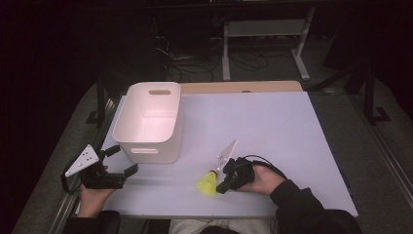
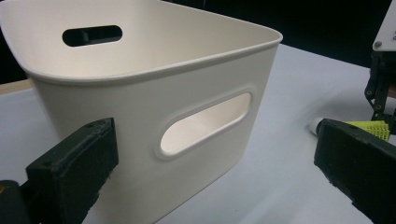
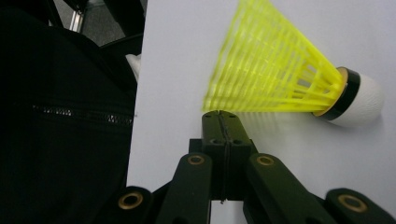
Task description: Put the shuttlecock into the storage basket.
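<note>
Right hand-held gripper (image 3: 219, 114) pinched on shuttlecock (image 3: 285, 74) skirt rim — hold gently, lift toward bin (image 1: 148, 122). Left hand-held gripper (image 1: 118, 165) wide, beside bin.

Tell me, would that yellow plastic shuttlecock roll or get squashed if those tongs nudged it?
The yellow plastic shuttlecock lies on its side, so its cone shape would probably make it roll in a curve rather than straight. Its open lattice skirt looks thin, likely very light and springy, bending under a pinch. The white rounded cork tip seems the firmer part.
</note>
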Action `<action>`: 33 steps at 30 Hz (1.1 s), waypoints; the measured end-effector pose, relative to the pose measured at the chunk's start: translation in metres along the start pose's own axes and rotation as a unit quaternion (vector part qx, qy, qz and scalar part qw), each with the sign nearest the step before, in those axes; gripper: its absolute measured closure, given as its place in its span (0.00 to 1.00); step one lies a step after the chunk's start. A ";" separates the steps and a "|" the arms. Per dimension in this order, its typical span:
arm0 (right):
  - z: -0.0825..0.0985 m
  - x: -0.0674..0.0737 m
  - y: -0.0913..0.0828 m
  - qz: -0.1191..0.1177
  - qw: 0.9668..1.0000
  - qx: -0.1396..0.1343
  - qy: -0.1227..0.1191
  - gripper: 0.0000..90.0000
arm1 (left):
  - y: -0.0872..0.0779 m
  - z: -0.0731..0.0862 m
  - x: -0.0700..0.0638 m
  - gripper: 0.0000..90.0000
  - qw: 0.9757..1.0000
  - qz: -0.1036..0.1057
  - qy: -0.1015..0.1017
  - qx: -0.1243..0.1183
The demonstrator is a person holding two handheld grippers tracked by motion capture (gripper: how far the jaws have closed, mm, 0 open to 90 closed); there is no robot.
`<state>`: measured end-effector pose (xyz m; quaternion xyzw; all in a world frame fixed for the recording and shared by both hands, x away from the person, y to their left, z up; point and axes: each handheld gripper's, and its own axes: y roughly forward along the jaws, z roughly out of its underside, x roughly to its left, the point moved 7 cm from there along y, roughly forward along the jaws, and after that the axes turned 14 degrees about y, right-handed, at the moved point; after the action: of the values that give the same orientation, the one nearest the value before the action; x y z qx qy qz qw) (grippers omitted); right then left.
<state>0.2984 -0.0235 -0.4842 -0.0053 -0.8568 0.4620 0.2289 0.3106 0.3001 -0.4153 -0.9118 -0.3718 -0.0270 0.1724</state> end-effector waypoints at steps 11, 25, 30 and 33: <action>-0.009 0.001 0.008 -0.002 1.000 -0.003 -0.003 0.99 | 0.000 0.000 0.000 0.00 1.000 0.001 -0.001 0.000; -0.025 -0.001 0.016 0.003 1.000 -0.014 -0.006 0.99 | 0.000 0.000 -0.001 0.00 1.000 0.002 -0.001 0.000; -0.028 -0.004 0.015 0.006 1.000 -0.021 -0.004 0.99 | 0.000 0.000 -0.001 0.00 1.000 0.002 -0.001 -0.001; -0.030 -0.006 0.015 0.006 1.000 -0.026 -0.005 0.99 | 0.000 0.000 -0.001 0.00 1.000 0.004 -0.001 -0.001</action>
<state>0.3126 0.0074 -0.4844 -0.0141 -0.8695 0.4413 0.2214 0.3100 0.2992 -0.4154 -0.9135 -0.3682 -0.0257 0.1714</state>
